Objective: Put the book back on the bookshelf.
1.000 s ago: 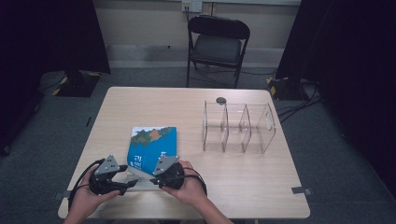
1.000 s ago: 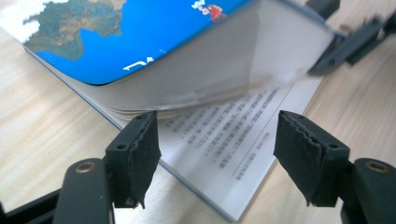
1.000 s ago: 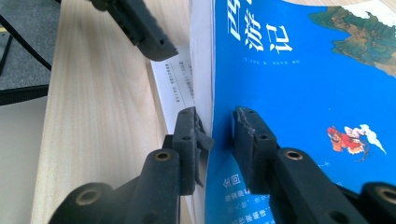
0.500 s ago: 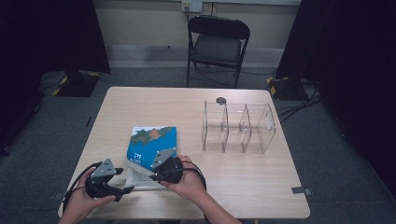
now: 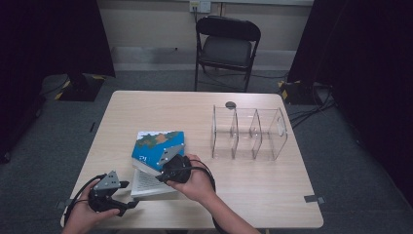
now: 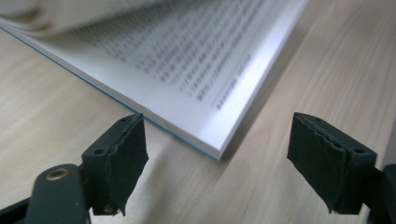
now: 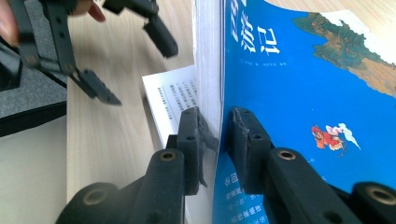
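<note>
The book (image 5: 157, 158) lies near the front left of the table (image 5: 272, 190), and its blue cover and some pages are already lifted partway up. The right gripper (image 7: 219, 133) pinches that cover and those pages. The left gripper (image 6: 215, 154) has just been opening and closing a little; it is spread with nothing between its jaws, beside the book's corner, so the book looks only half opened.

Readable text: book cover only.
Blue book (image 7: 299, 107) cover shows white Chinese characters "游记"; inner page (image 6: 187, 60) print too blurred to read.

Fingers (image 7: 243, 140) pinching blue book cover (image 7: 299, 84)
</note>
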Demonstrator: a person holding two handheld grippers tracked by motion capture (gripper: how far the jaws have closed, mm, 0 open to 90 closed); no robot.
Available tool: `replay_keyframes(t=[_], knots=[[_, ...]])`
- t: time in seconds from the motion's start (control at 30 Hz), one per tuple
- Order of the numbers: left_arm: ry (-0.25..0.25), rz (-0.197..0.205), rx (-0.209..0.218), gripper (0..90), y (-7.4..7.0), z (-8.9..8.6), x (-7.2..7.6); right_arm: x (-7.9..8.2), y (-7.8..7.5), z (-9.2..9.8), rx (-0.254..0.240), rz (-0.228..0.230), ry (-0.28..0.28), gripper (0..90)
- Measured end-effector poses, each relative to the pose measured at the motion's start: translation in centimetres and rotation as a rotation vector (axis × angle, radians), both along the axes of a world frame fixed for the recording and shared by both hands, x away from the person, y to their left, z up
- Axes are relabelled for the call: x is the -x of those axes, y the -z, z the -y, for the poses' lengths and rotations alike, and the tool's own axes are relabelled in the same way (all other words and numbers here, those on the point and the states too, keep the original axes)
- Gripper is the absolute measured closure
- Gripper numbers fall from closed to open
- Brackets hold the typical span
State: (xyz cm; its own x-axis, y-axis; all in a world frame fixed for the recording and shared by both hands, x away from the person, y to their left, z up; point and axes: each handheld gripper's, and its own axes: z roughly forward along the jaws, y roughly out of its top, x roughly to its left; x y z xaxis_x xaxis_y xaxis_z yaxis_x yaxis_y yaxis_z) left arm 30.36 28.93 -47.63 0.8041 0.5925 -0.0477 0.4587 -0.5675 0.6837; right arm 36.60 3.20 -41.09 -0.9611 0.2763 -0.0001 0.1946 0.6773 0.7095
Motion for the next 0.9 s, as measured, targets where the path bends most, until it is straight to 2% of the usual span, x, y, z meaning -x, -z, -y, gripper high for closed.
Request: replay_keyframes(t=[0.07, 0.1, 0.2, 0.3, 0.33, 0.4, 0.47, 0.57, 0.6, 0.63, 0.67, 0.9], knots=[[-0.005, -0.011, 0.004, 21.0, 0.4, 0.2, 0.0, 0.0, -0.1, -0.1, 0.004, -0.002, 0.003, 74.4], [0.005, -0.004, -0.028, 21.0, 0.4, 0.1, -0.1, -0.1, -0.2, -0.1, 0.004, -0.002, 0.002, 74.4], [-0.006, 0.004, -0.039, 21.7, 0.6, 0.4, -0.1, -0.2, -0.3, -0.1, 0.002, -0.019, 0.006, 74.5], [-0.032, 0.006, -0.022, 22.3, 0.8, 0.5, -0.2, -0.4, -0.6, -0.2, 0.006, -0.024, 0.009, 74.6], [-0.026, 0.011, -0.043, 22.4, 0.8, 0.5, -0.3, -0.4, -0.7, -0.3, 0.011, -0.02, 0.009, 74.7], [-0.029, 0.013, -0.028, 22.4, 1.0, 0.7, -0.4, -0.5, -0.9, -0.3, 0.01, -0.026, 0.01, 74.7], [-0.025, 0.018, -0.037, 22.8, 1.1, 0.8, -0.5, -0.6, -1.0, -0.3, 0.006, -0.026, 0.009, 74.7], [-0.036, 0.014, -0.028, 22.9, 1.4, 1.0, -0.5, -0.6, -1.3, -0.4, 0.011, -0.033, 0.017, 74.7], [-0.057, 0.009, 0.0, 23.8, 1.6, 1.0, -0.5, -0.7, -1.3, -0.5, 0.018, -0.035, 0.019, 74.7], [-0.057, 0.009, 0.0, 23.8, 1.6, 1.0, -0.5, -0.7, -1.4, -0.5, 0.019, -0.035, 0.02, 74.7], [-0.046, 0.014, -0.029, 23.5, 1.6, 0.9, -0.6, -0.7, -1.4, -0.5, 0.015, -0.036, 0.021, 74.7], [-0.05, 0.021, -0.021, 21.8, 1.7, 1.0, -0.5, -1.2, -2.5, -0.5, 0.01, -0.056, 0.041, 75.1]])
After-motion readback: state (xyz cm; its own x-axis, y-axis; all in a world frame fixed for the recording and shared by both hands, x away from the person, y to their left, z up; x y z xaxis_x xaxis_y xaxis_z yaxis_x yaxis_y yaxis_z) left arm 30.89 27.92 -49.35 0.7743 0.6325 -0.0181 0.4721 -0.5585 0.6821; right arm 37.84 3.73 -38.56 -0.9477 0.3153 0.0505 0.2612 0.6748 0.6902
